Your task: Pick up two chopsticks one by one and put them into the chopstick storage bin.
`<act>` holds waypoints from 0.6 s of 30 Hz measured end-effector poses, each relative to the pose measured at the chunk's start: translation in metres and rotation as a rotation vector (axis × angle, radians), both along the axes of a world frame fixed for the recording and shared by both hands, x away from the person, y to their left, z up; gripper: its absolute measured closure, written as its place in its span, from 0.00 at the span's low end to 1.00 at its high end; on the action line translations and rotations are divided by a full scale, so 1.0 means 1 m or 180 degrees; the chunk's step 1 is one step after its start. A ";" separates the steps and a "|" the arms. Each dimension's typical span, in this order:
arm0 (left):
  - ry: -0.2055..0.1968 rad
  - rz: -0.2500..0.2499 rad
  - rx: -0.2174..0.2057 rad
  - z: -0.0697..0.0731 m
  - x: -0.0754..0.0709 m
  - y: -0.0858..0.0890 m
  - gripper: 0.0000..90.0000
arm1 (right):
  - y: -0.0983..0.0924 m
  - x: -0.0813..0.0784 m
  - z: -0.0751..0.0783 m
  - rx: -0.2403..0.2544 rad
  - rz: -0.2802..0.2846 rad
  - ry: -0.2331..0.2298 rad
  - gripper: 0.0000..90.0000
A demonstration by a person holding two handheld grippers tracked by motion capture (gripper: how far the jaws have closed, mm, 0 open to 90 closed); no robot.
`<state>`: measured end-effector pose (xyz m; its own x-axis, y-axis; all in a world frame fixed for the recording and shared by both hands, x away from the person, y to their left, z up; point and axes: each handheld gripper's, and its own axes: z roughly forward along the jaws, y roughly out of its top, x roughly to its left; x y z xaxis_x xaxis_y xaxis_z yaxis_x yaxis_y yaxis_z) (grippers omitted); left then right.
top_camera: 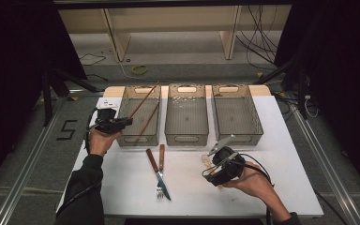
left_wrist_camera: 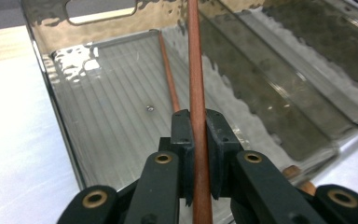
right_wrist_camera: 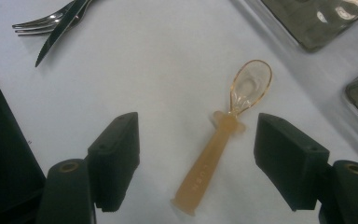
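Left gripper (left_wrist_camera: 198,158) clamped on chopstick (left_wrist_camera: 195,70) angled into left bin (top_camera: 140,115), right gripper (right_wrist_camera: 196,154) fingers apart astride spoon (right_wrist_camera: 228,135)

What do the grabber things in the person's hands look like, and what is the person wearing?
Both grippers are black. The left gripper has two blocky black jaws on arms with brass-coloured rivets. The right gripper has flat rectangular black pads, the same brassy rivets, a grey plate on top and a black cable trailing from it. The person wears a dark long sleeve.
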<state>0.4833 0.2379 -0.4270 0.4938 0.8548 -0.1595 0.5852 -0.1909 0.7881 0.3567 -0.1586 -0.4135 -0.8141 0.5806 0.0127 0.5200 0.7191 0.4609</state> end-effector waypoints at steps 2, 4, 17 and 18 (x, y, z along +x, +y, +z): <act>0.0023 0.0017 0.0002 -0.002 0.002 0.000 0.92 | 0.000 0.000 0.000 0.0004 0.0011 -0.0001 0.36; 0.0039 0.0027 0.0000 -0.003 0.003 0.001 0.92 | 0.000 0.000 0.000 0.0000 0.0017 0.0000 0.36; 0.0085 0.0031 0.0004 -0.004 0.005 -0.003 0.69 | 0.000 0.000 -0.001 -0.0011 0.0019 -0.0007 0.35; 0.0086 0.0009 -0.0005 -0.003 0.005 -0.004 0.65 | 0.000 0.000 0.000 -0.0010 0.0013 -0.0008 0.35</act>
<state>0.4878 0.2338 -0.4296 0.4867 0.8560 -0.1741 0.6067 -0.1879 0.7724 0.3567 -0.1584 -0.4140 -0.8166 0.5772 0.0086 0.5158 0.7228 0.4599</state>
